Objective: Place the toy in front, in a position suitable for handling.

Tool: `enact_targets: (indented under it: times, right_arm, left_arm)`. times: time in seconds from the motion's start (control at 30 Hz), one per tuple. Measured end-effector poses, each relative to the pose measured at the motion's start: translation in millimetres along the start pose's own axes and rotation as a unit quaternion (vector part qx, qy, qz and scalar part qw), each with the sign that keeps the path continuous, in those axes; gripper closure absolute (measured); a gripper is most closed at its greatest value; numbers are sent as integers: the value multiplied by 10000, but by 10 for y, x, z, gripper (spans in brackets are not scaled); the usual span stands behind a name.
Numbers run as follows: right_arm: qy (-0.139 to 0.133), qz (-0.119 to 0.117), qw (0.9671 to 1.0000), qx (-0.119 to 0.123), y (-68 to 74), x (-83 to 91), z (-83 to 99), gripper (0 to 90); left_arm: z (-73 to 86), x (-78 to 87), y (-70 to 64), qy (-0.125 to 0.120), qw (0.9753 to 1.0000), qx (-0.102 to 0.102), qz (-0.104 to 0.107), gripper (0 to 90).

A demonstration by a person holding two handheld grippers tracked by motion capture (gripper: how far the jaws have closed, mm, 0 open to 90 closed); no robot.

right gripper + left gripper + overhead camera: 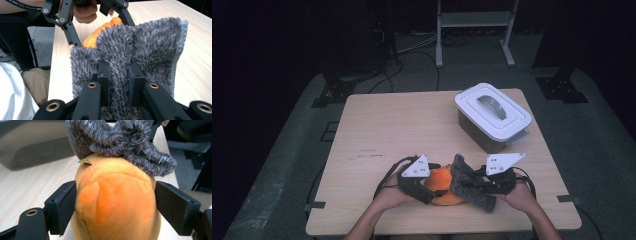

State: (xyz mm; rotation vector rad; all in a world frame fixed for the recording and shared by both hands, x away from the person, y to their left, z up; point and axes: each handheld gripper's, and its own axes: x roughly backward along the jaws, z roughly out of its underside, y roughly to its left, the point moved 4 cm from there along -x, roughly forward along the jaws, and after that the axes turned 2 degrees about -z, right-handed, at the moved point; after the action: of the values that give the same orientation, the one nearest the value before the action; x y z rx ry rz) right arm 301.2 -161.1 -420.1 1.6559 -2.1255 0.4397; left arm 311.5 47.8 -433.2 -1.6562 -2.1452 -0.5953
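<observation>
Pretty cramped down at the near edge of the table [377, 125]: the left gripper [428, 186] and right gripper [482, 184] sit close together with the orange plush [443, 186] and the grey fuzzy cloth [468, 186] packed between them, so nothing is passing through that gap. From the left gripper view the plush [115, 202] takes up the whole space between the 2 jaws, with the cloth [125, 142] draped over its top. The only other obstacle is the white-lidded box [492, 116] at the far right, well apart from both hands. The left half and the middle of the tabletop are open wood, easy room to swing either gripper.
</observation>
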Motion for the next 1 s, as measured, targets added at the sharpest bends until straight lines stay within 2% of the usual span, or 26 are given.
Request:
enact_targets:
  times: [0.07,0.13,0.23,0.3,0.4,0.43,0.5,0.53,0.57,0.6,0.67,0.73,0.8,0.87,1.0]
  right_arm:
    - [-145,7,9999,31,30,-2,-63,748]
    - [-259,-11,9996,115,70,-25,-144,747]
    - [-216,-26,9995,250,105,-68,-178,746]
    - [-250,-56,9995,163,79,-48,-140,747]
    - [-201,92,9998,11,1,6,-54,746]
    - [-184,99,9998,-37,-16,15,-29,746]
    - [-182,105,9997,-80,-14,5,-11,745]
    - [-180,97,9998,-63,-2,-12,-17,744]
    - [-189,76,9998,-31,17,-31,-33,742]
    - [-216,57,9998,1,43,-56,-56,740]
    - [-199,20,9997,119,96,-108,-97,739]
    - [-134,22,9997,211,115,-125,-107,739]
    - [-193,-26,9997,134,87,-98,-86,740]
    - [-162,-16,9999,15,43,-75,-31,740]
    - [-103,-3,9996,-281,-59,-31,126,741]
  left_arm:
    - [-4,-1,-35,-13,9998,-218,15,275]
    - [-25,-8,-100,-25,9986,-537,30,310]
    - [-19,3,-123,3,9977,-681,70,314]
    - [-2,26,-101,-7,9974,-715,106,335]
    - [16,44,-70,-5,9980,-621,140,330]
    - [14,40,-55,17,9987,-495,137,306]
    - [-7,23,-16,106,9997,-90,213,192]
    - [-14,9,4,137,9995,174,240,128]
    - [-10,2,20,120,9989,355,289,81]
    - [3,-2,26,135,9985,395,348,79]
    - [30,-6,13,173,9985,313,407,97]
    - [48,30,-5,138,9991,101,393,217]
    - [62,60,5,164,9991,-4,396,316]
    - [100,89,25,183,9990,-86,393,343]
    - [163,144,59,62,9994,-83,329,394]
